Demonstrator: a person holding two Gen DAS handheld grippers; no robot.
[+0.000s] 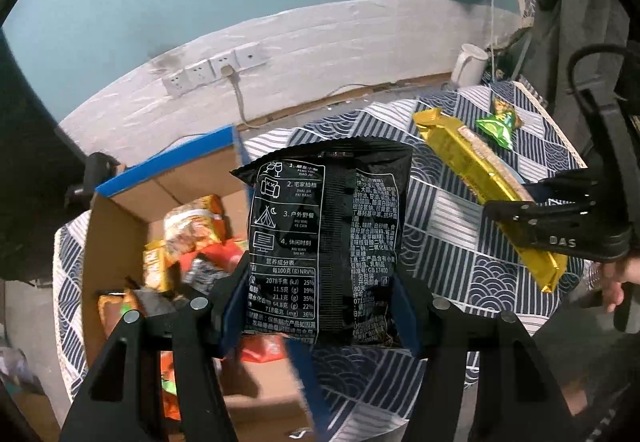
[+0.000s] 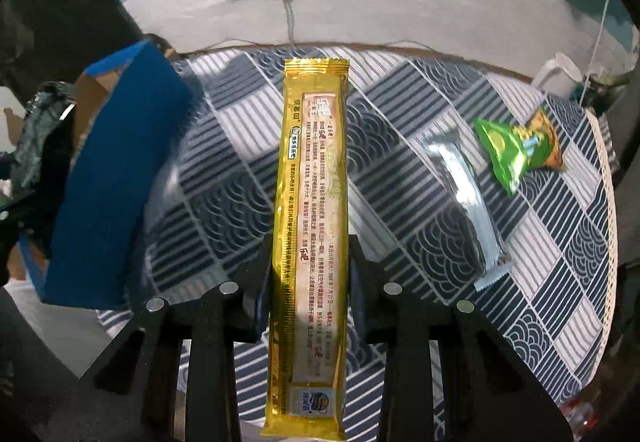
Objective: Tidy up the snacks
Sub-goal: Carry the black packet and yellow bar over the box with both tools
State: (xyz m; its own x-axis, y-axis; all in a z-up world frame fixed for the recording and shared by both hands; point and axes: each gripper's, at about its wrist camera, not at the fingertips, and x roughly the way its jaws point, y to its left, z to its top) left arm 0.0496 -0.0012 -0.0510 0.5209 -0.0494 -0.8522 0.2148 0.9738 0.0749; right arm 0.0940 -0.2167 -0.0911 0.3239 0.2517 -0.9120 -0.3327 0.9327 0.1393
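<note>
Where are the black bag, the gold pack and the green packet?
black bag (image 1: 324, 242), left wrist view, printed back panel.
gold pack (image 2: 312, 222), right wrist view, middle of wrapper.
green packet (image 2: 516, 149), right wrist view, centre of packet.

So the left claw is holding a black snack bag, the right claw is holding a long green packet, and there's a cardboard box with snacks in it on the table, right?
Nearly. The long packet in the right gripper is gold, not green, as the right wrist view shows; the green packet lies loose on the tablecloth. The rest holds: the left gripper holds the black snack bag, and the cardboard box has snacks in it.
</note>
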